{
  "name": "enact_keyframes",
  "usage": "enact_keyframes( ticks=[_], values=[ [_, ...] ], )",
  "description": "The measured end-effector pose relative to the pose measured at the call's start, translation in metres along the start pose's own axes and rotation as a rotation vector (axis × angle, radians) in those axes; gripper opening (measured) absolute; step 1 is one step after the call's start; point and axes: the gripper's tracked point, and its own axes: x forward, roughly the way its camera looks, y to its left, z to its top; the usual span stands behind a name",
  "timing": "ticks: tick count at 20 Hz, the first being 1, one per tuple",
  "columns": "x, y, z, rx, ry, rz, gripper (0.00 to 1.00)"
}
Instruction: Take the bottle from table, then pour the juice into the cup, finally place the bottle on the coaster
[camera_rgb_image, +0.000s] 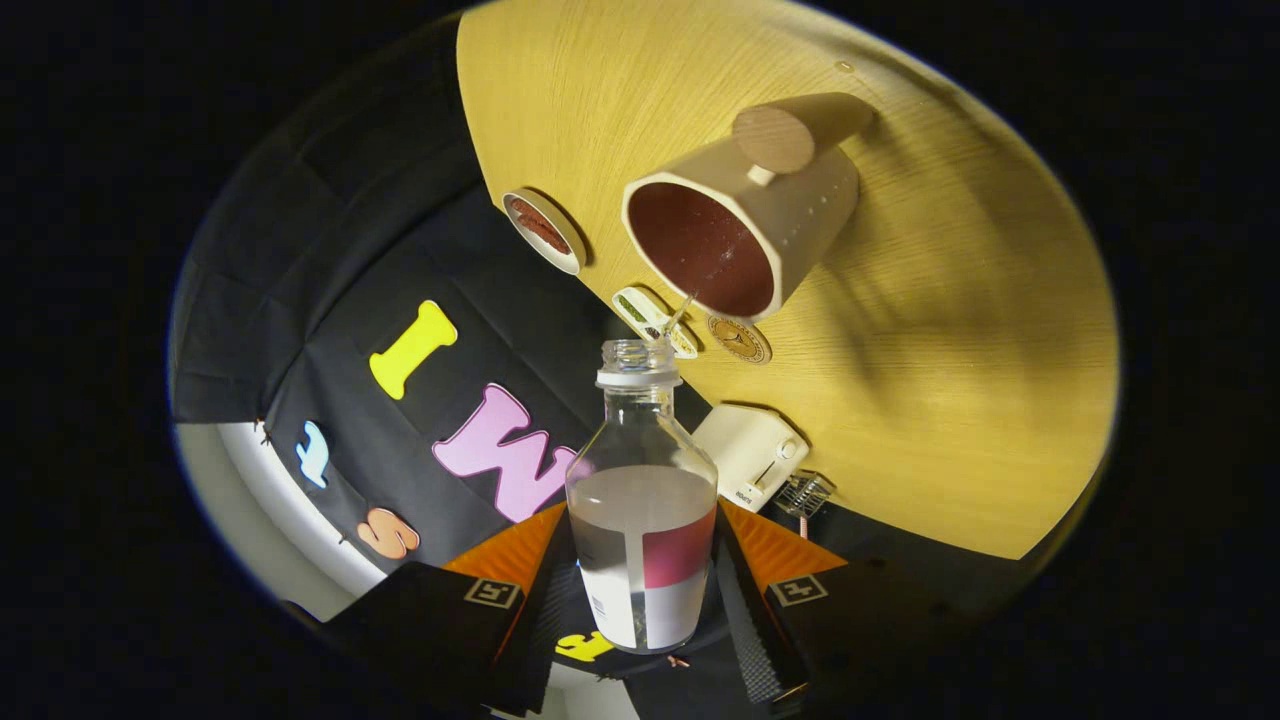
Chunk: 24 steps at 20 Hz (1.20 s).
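My gripper (642, 575) is shut on a clear glass bottle (642, 500), one finger pressing each side of its labelled lower body. The bottle has no cap and is partly filled with pale liquid. The whole scene is rolled sideways, so the bottle is tipped. A thin stream (680, 312) runs from the bottle's mouth toward the rim of a cream cup (800, 215) with a dark red inside and a round wooden knob on its side. The cup stands on the wooden table (950, 330) just beyond the bottle's mouth. A round white-rimmed coaster (543, 231) lies beside the cup near the table's edge.
A small gold round disc (738, 340) and a white-and-green flat tag (652, 322) lie by the cup's base. A white toaster (750, 455) and a small wire rack (805, 492) stand at the table's edge close to the bottle. Bare wood spreads beyond the cup.
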Motion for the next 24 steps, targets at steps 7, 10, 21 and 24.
enact_keyframes(
  ticks=[7, 10, 21, 24],
  values=[
    [-0.001, -0.005, 0.008, 0.053, -0.024, 0.001, 0.75],
    [0.002, -0.011, 0.006, 0.049, -0.018, -0.017, 0.75],
    [0.004, -0.014, 0.011, 0.026, -0.021, -0.025, 0.75],
    [0.003, -0.014, 0.009, 0.022, -0.02, -0.024, 0.75]
  ],
)
